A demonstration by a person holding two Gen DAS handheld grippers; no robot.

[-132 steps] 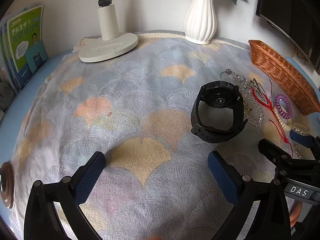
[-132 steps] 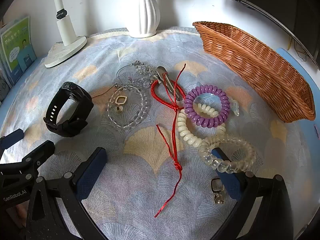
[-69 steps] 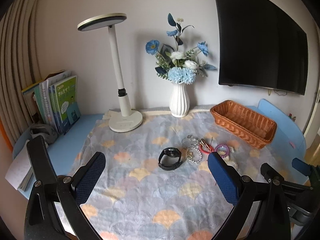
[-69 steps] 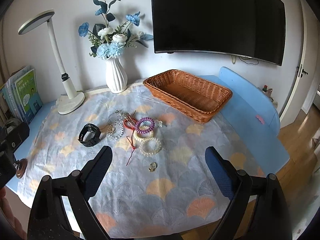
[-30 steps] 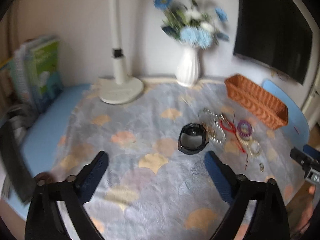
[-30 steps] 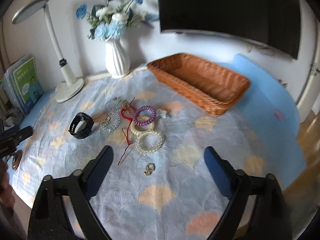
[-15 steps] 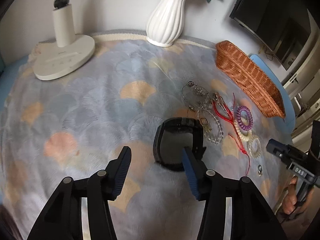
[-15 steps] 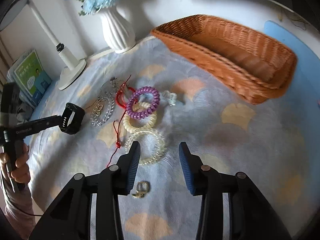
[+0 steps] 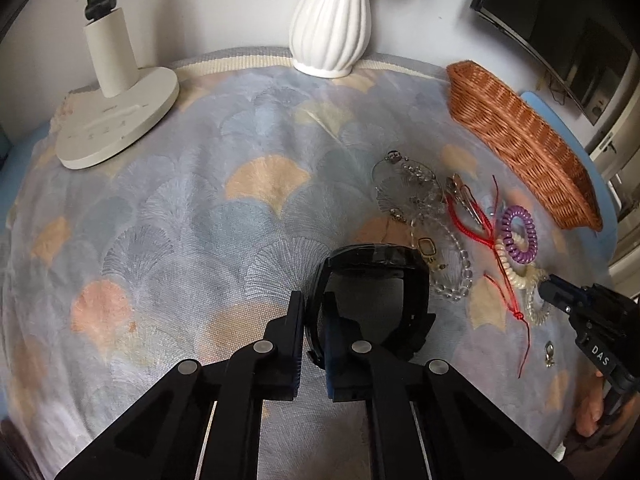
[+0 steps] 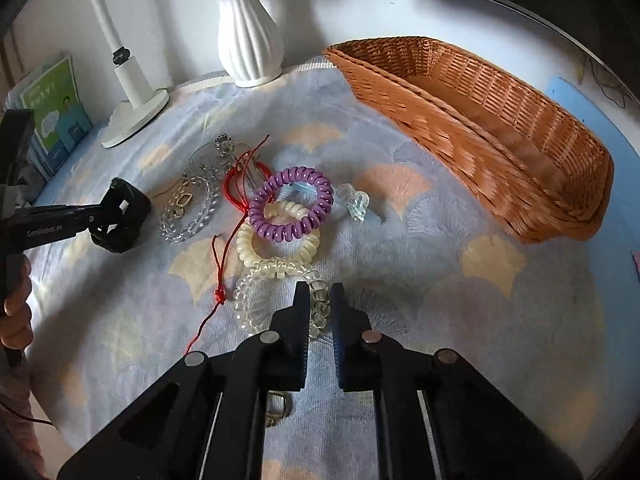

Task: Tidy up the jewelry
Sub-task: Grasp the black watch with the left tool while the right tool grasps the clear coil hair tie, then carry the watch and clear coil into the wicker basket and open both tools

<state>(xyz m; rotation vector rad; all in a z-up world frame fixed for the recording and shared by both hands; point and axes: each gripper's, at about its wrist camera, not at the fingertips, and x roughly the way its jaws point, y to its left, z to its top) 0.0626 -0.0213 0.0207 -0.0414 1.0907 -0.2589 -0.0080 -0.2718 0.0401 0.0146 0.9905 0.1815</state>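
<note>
My left gripper (image 9: 312,312) is shut on the near strap of a black watch (image 9: 384,264) that lies on the patterned cloth. It also shows in the right wrist view (image 10: 124,216). My right gripper (image 10: 319,300) is shut on the near edge of a clear spiral hair tie (image 10: 276,280). Beyond it lie a cream spiral tie (image 10: 256,248), a purple spiral tie (image 10: 292,204), a red cord (image 10: 224,256) and a clear bead bracelet (image 10: 188,220). The wicker basket (image 10: 480,128) stands at the right.
A white vase (image 10: 248,32) and a white lamp base (image 9: 116,120) stand at the back. Books (image 10: 52,112) stand at the left edge. A small gold clasp (image 10: 280,404) lies under my right gripper. A pale blue clip (image 10: 356,204) lies beside the ties.
Both grippers came down to the table and closed: the left on the watch strap, the right on the clear spiral tie.
</note>
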